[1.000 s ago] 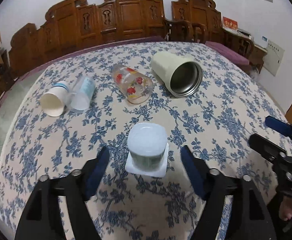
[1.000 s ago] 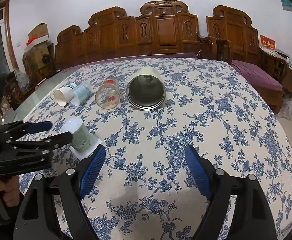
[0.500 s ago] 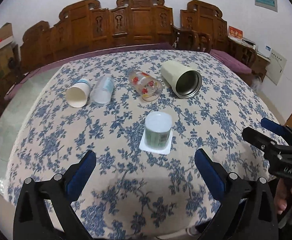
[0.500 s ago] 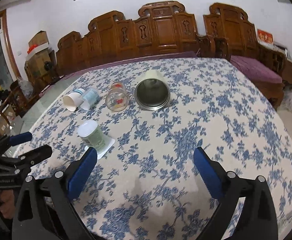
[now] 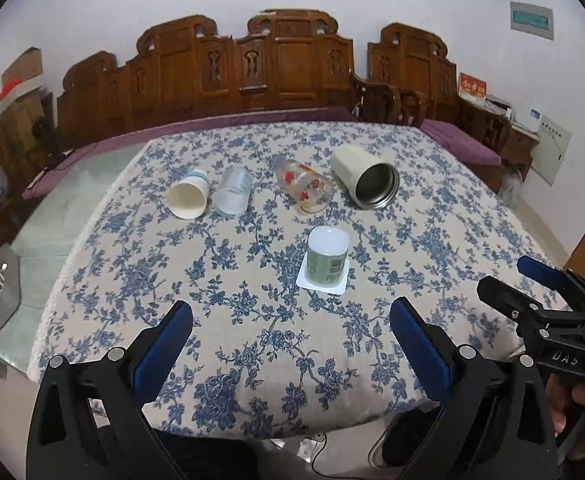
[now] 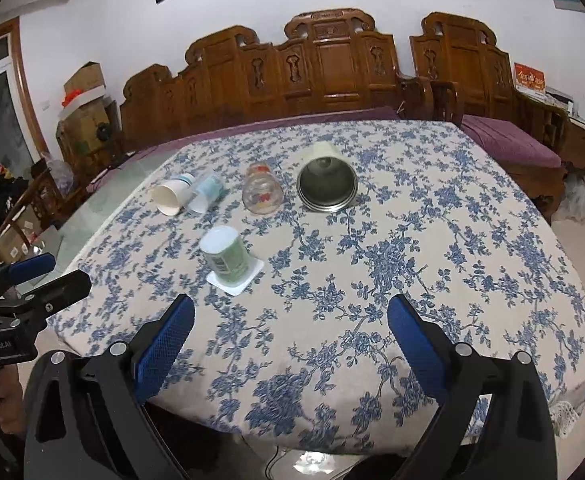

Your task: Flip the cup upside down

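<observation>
A green-labelled plastic cup [image 5: 327, 258] stands upside down on its square white rim in the middle of the floral tablecloth; it also shows in the right wrist view [image 6: 228, 258]. My left gripper [image 5: 290, 344] is open and empty, held back near the table's front edge, well short of the cup. My right gripper [image 6: 290, 340] is open and empty, also near the front edge, to the right of the cup. Each gripper shows in the other's view, the right one [image 5: 532, 292] and the left one [image 6: 32, 280].
Lying on their sides in a row further back: a white paper cup [image 5: 188, 199], a clear plastic cup [image 5: 233, 196], a flowered glass [image 5: 304, 192] and a cream steel-lined tumbler [image 5: 366, 178]. Carved wooden benches [image 5: 276, 72] stand behind the table.
Both grippers have pulled back from the cup toward the table's front edge and risen; the upside-down cup stays in place. Both stay open.
</observation>
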